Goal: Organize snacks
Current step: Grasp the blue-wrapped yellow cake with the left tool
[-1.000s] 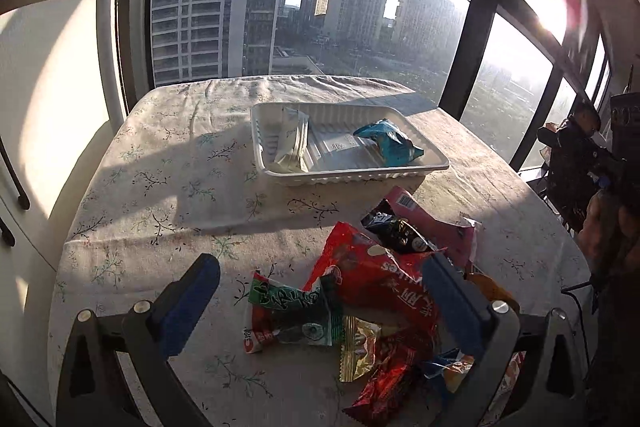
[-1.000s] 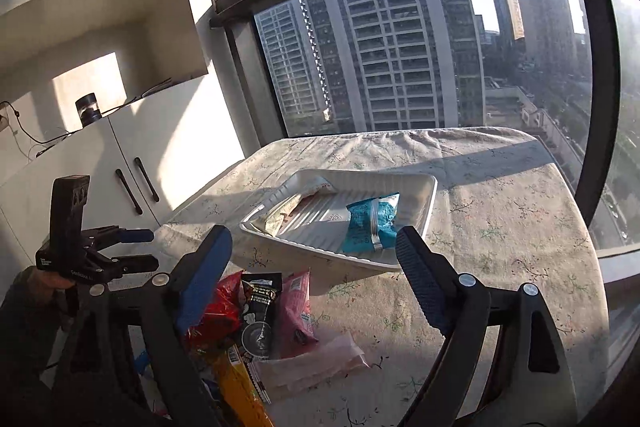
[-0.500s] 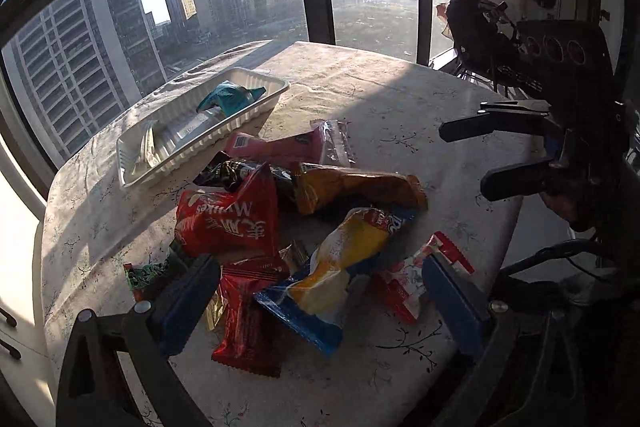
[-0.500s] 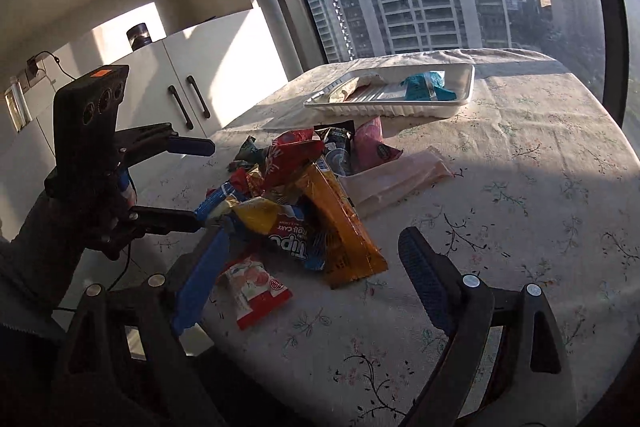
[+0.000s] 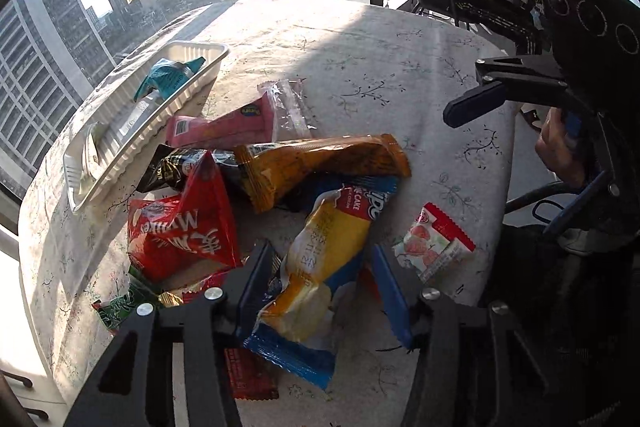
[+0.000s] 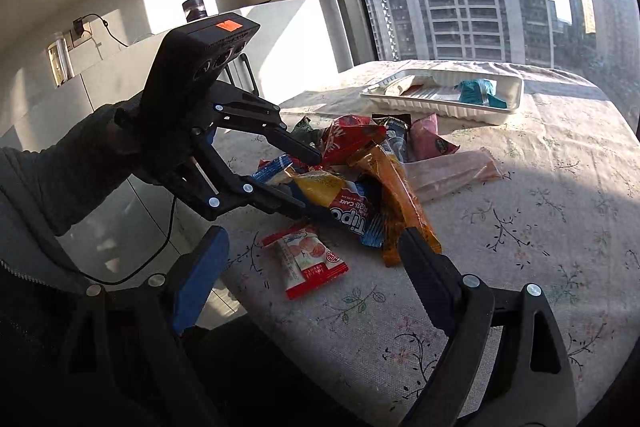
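Straddling the yellow cake packet (image 5: 320,259) near the table's (image 5: 400,39) edge, left gripper (image 5: 320,291) fingers stood wide, apparently for tray (image 5: 208,79) transfer; right gripper (image 6: 308,275) gaped empty.

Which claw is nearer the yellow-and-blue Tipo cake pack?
Left. The left claw straddles the Tipo cake pack, fingers open on either side. The right claw hangs back near the table edge, open over the strawberry sachet.

Left tool (image 5: 320,283) astride yellow snack bag (image 5: 320,267)
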`<state>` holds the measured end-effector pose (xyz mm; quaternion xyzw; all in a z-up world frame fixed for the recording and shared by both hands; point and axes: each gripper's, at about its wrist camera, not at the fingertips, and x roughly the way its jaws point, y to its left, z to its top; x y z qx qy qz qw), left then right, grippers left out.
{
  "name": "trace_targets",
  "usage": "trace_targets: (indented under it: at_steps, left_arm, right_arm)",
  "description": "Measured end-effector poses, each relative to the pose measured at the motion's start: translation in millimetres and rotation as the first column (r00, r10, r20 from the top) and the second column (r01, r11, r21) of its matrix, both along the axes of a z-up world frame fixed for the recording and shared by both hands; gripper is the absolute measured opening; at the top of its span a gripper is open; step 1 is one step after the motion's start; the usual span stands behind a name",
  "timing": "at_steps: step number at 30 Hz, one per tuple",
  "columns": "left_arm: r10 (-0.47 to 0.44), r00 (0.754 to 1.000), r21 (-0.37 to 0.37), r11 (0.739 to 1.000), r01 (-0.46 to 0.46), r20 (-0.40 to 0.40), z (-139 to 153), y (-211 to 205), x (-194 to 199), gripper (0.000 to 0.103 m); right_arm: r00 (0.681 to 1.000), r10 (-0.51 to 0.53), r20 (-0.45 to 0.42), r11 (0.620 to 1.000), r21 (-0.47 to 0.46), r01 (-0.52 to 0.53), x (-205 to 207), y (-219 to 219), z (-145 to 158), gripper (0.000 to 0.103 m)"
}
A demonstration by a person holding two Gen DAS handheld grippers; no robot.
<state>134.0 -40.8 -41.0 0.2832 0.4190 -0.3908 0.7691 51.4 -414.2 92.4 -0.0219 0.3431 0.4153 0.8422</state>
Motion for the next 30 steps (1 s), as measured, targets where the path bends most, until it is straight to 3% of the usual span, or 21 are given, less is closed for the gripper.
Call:
trace_targets:
  at_steps: [8,15,19,30]
  left_arm:
    - [-0.021,0.999,0.059,0.998,0.023,-0.039,-12,-13,8,0.054]
    - [-0.004,0.995,0.086,0.996,0.012,-0.098,-18,-14,14,0.043]
    - [0.0,0.993,0.079,0.997,0.009,-0.117,-17,-17,11,0.032]
    - [0.114,0.985,-0.035,0.992,-0.119,-0.133,-13,4,1,0.03]
  right_arm:
    - [1.0,0.006,-0.02,1.0,0.027,-0.005,-1,-10,-4,0.086]
    - [0.999,0.012,-0.031,0.999,0.034,-0.011,-2,-15,-8,0.086]
    - [0.999,0.02,-0.031,1.0,0.025,-0.019,-3,-13,-11,0.086]
    - [0.997,0.081,-0.011,0.994,-0.069,-0.082,1,13,-11,0.085]
